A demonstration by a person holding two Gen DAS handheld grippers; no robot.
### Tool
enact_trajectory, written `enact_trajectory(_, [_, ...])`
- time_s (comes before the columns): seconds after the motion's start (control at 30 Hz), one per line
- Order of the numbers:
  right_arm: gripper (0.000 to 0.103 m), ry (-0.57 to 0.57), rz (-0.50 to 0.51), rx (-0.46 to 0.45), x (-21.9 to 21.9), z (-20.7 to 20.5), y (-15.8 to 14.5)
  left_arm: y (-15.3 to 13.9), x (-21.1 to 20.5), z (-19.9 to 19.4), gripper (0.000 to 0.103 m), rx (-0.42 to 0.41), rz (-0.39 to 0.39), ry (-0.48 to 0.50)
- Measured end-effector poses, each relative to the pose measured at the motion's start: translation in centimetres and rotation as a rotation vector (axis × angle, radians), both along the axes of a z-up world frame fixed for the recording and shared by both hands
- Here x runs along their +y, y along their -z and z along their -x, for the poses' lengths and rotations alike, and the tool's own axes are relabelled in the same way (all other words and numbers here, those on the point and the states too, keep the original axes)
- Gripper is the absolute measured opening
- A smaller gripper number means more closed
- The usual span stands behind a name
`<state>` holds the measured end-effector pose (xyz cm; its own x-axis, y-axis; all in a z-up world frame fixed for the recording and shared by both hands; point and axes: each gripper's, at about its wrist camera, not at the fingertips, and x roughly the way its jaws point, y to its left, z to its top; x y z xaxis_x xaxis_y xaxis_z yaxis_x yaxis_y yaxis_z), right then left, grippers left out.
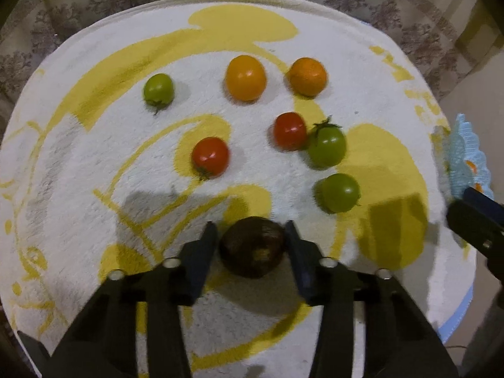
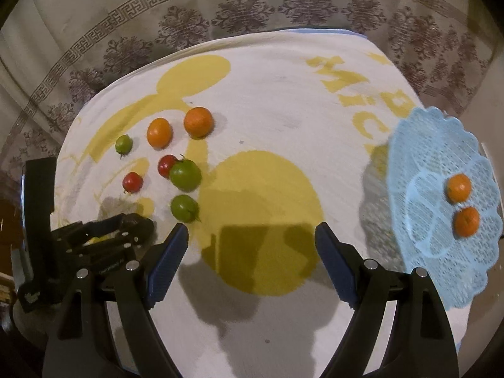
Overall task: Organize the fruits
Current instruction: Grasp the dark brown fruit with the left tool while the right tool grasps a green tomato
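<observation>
A dark brown round fruit (image 1: 252,245) lies on the white-and-yellow towel (image 1: 78,163), and my left gripper (image 1: 250,226) is shut on it, one pad pressing each side. Beyond it lie two red tomatoes (image 1: 210,157) (image 1: 289,130), three green ones (image 1: 158,89) (image 1: 327,145) (image 1: 340,192) and two oranges (image 1: 245,77) (image 1: 307,76). My right gripper (image 2: 251,229) hangs open over a yellow disc on the towel with nothing between its fingers. To its right, a blue lace plate (image 2: 425,157) carries two small oranges (image 2: 459,188) (image 2: 466,221).
The towel covers a round table with a brown patterned cloth (image 2: 220,9) around and behind it. In the right wrist view the left gripper (image 2: 126,230) sits at the lower left, close to the nearest green tomato (image 2: 184,208). The plate overhangs the towel's right edge.
</observation>
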<state>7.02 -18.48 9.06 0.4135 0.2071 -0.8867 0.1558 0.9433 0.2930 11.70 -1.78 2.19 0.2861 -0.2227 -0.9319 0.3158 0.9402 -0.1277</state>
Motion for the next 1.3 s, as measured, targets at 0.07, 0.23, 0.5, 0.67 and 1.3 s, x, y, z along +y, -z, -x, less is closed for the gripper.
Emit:
enact_trajectory(0.07, [0.084,-0.025,-0.008,-0.001,0.9,-0.9,0.0,-0.2,0.3,0.1,0.042,-0.009,0.001,0.0])
enact_trajectory(0.23, [0.084,-0.09,-0.023,0.001,3.1,-2.7,0.5,-0.8,1.7,-0.3,0.042,-0.012,0.013,-0.032])
enact_trajectory(0.5, [0.075,-0.169,-0.017,0.02,5.7,-4.5,2.5,-2.1,3.8,-0.5,0.042,-0.028,0.014,-0.074])
enact_trajectory(0.67, [0.059,-0.197,-0.011,0.047,6.5,-5.4,4.0,-2.0,3.9,-0.6,0.042,-0.031,0.001,-0.096])
enact_trajectory(1.3, [0.029,-0.211,-0.012,0.06,7.2,-5.6,4.8,-2.1,4.8,-0.3,0.042,-0.033,-0.022,-0.127])
